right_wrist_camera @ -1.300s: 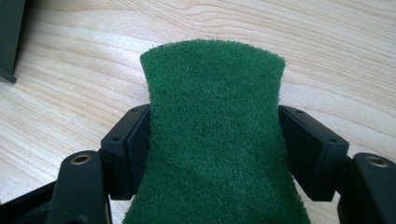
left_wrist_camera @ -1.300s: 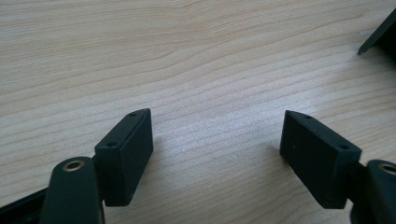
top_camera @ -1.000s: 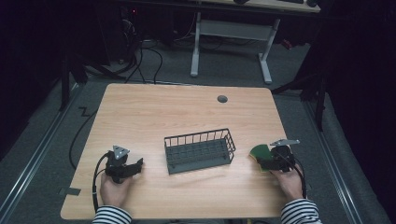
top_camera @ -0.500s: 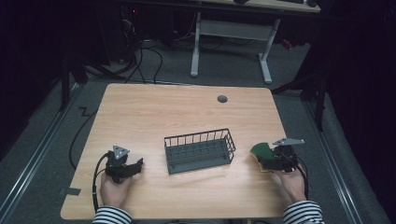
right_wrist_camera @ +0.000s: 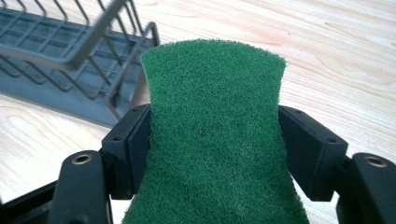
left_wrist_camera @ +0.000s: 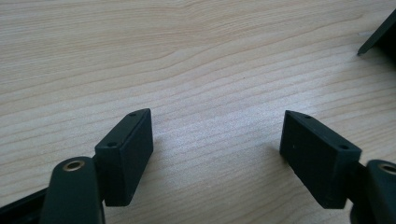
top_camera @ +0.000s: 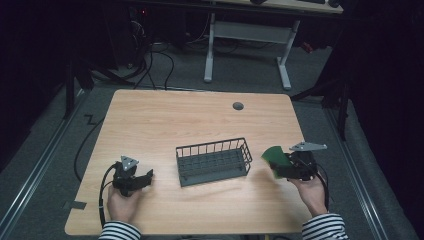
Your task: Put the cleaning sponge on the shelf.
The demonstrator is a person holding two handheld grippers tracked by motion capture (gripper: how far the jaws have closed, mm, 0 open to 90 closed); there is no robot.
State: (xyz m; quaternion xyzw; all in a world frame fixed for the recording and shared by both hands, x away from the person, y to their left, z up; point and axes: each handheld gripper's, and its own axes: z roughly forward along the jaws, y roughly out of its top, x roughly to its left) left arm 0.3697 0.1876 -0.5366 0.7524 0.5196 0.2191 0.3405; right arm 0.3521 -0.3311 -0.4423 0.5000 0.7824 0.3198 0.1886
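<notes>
Gripping a green scouring pad (right_wrist_camera: 212, 135) between its two black jaws, the right gripper (top_camera: 286, 168) holds the pad clear of the wooden table (top_camera: 165, 120), with the dark wire basket (top_camera: 214, 161) just beyond the jaw tips and off to their left in the right gripper view. The jaws press the pad's two side edges inward, so it is visibly waisted at the clamp and flares wider above it; most of the pad projects ahead of the jaws unsupported. Risk noted: the pad is soft and compressible, so a thin edge-on hold may let it buckle, twist or slide out if the hand tilts sharply. A second risk is the projecting end catching the basket's top rail or an upright wire on the way in, which could drag the light basket across the smooth tabletop or fold the pad over the rim instead of inside. The left gripper (top_camera: 131, 177) rests low near the table at the far side of the basket, its jaws standing wide apart with bare wood grain between them and nothing held. Materials: the pad is coarse, fibrous and matte; the basket is thin coated wire in a grid with a rectangular rim; the table is pale laminate with a fine grain.
</notes>
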